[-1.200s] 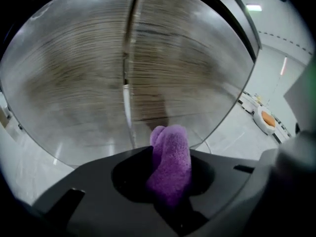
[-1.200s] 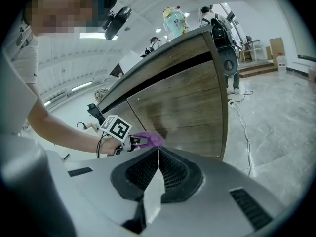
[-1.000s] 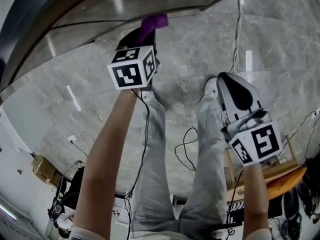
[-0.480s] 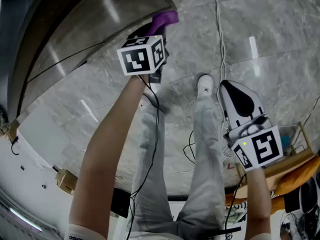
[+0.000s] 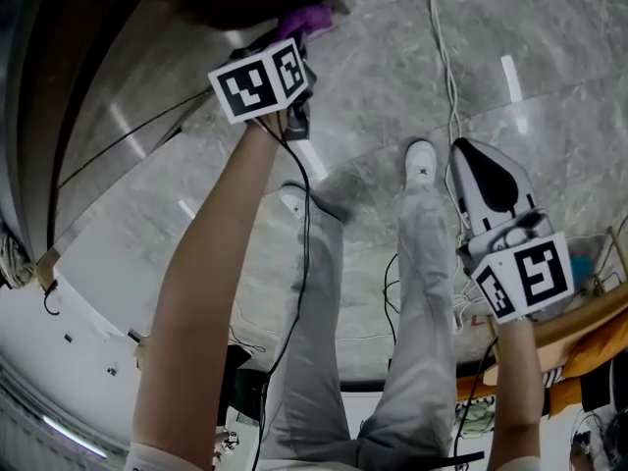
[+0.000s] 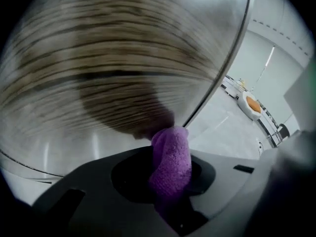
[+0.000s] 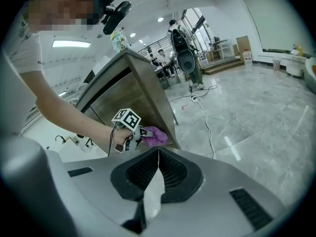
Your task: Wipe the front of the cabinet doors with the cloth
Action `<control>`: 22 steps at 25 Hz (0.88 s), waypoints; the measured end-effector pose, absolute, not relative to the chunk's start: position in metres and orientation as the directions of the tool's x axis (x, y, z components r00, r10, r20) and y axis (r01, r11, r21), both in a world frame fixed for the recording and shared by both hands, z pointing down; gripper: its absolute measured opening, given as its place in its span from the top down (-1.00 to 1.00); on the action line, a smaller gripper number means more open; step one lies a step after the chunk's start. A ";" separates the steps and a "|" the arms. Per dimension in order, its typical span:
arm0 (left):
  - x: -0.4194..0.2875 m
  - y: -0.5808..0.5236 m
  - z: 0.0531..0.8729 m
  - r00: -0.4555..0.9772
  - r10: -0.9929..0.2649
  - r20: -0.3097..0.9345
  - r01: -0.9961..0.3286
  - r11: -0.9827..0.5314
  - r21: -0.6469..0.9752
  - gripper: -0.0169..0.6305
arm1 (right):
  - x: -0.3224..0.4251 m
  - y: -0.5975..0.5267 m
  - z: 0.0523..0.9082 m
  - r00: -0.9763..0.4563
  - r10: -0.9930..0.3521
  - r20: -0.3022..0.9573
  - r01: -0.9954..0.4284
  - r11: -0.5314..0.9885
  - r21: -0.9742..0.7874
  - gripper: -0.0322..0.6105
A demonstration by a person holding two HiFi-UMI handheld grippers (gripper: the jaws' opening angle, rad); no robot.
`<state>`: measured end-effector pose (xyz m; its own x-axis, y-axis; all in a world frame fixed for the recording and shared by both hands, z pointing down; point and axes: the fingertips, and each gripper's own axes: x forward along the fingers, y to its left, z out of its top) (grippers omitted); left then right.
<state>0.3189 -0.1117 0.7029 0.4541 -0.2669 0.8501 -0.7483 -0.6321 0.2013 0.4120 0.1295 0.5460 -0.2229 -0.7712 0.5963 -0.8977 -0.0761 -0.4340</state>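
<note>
A purple cloth (image 5: 306, 20) is clamped in my left gripper (image 5: 294, 39), which is shut on it. The cloth presses against the wood-grain cabinet door (image 5: 147, 77) near its lower corner. In the left gripper view the cloth (image 6: 171, 159) stands up between the jaws against the blurred door (image 6: 113, 58). The right gripper view shows the left gripper (image 7: 140, 132), the cloth (image 7: 156, 135) and the cabinet (image 7: 129, 97) from the side. My right gripper (image 5: 471, 153) hangs apart at the right over the floor, its jaws closed with nothing in them (image 7: 158, 154).
The person's legs and white shoes (image 5: 422, 160) stand on the grey marble floor. A white cable (image 5: 446, 57) runs across the floor past the cabinet corner. An orange object (image 5: 589, 334) lies at the right. A bottle (image 7: 117, 39) stands on the cabinet top.
The left gripper has slid the cloth along the door's lower edge, up and left in the head view. The right gripper has drifted slightly right, still shut.
</note>
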 end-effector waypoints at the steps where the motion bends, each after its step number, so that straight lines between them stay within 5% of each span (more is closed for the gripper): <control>1: 0.310 -0.114 0.702 0.451 -0.263 0.853 -0.749 -0.630 0.202 0.66 | 0.405 0.125 0.545 -0.225 -0.773 0.592 -0.897 -0.073 -0.437 0.82; 22: 0.016 -0.172 0.701 0.200 -0.327 0.924 -0.866 -0.500 0.010 0.66 | 0.230 0.044 0.532 -0.380 -0.742 0.552 -0.883 0.113 -0.455 0.82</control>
